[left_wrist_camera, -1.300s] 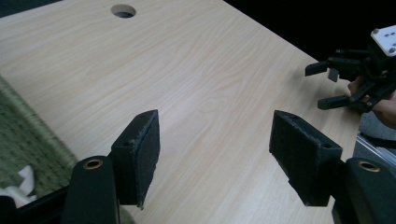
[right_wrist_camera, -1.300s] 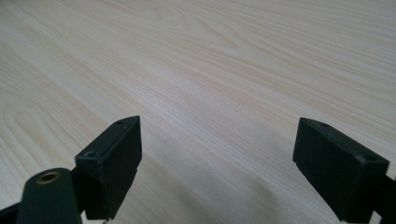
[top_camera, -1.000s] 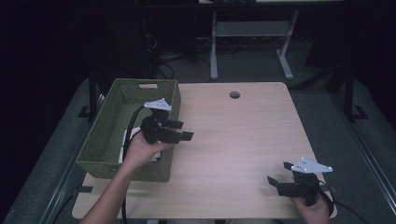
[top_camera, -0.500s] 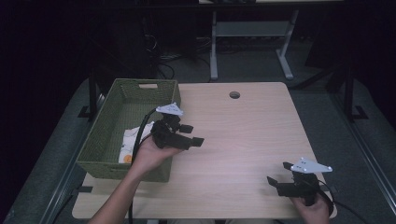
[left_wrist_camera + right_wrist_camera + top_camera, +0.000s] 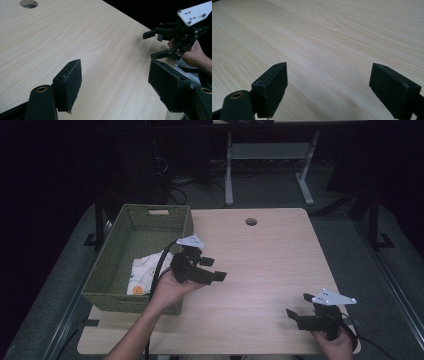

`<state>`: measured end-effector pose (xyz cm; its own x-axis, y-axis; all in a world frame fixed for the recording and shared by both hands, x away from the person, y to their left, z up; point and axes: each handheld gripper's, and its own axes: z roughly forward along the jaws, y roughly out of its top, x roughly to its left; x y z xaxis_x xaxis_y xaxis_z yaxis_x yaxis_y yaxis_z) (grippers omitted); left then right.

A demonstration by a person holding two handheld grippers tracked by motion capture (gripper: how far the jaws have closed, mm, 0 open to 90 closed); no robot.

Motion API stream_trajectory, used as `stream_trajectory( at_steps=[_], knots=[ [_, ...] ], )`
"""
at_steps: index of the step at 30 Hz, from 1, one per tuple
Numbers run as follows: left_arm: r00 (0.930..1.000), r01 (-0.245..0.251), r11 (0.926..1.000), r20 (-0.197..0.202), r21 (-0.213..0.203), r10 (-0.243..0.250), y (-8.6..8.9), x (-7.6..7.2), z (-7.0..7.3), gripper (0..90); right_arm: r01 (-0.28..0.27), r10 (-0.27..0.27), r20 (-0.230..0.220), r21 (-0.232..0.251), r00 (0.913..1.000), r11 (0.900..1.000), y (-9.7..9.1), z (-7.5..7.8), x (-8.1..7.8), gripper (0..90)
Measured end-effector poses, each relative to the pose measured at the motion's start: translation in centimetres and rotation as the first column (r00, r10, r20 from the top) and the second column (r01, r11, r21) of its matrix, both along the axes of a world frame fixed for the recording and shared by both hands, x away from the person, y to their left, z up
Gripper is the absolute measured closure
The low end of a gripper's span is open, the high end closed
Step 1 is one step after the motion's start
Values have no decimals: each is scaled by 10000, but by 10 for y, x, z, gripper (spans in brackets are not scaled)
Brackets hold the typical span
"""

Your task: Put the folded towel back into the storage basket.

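High view: a patterned cloth [image 5: 145, 270] lies in the green basket [image 5: 107, 292], apparently already put away, on a bare counter [image 5: 270, 255]. Left gripper view: the left gripper [image 5: 113, 86], empty, has just been opening wide. Right gripper view: the right gripper [image 5: 328, 86] gapes empty, idle.

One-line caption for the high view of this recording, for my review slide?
Left gripper, open and empty, hangs beside a green woven basket holding a patterned cloth; right gripper waits open over the wooden table.

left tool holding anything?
No. In the left gripper view the left tool has its jaws apart with only bare table between them.
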<state>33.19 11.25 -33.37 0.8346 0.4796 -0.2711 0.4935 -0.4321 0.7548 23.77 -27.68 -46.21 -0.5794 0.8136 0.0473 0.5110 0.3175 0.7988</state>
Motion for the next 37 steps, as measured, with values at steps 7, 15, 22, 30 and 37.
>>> stream_trajectory(
  at_steps=[7,15,22,30,37],
  knots=[
    [10000,21,10000,-43,-76,-21,-10,-2,-5,271,-15,15,33,21,10000,10000,-1,0,0,146],
    [10000,32,9997,-78,-228,-34,-19,-6,-12,271,-8,8,51,20,10000,10000,-1,1,-1,146],
    [9999,142,9997,-78,-197,-144,-29,-11,-19,270,-13,13,43,17,10000,10000,-1,1,-1,146],
    [9998,198,9993,-66,-321,-200,-40,-17,-26,270,-24,24,76,-11,10000,10000,-1,1,-2,146],
    [9997,233,9992,-102,-325,-236,-46,-24,-33,261,15,-16,96,30,10000,10000,-2,1,-3,145]
  ],
)
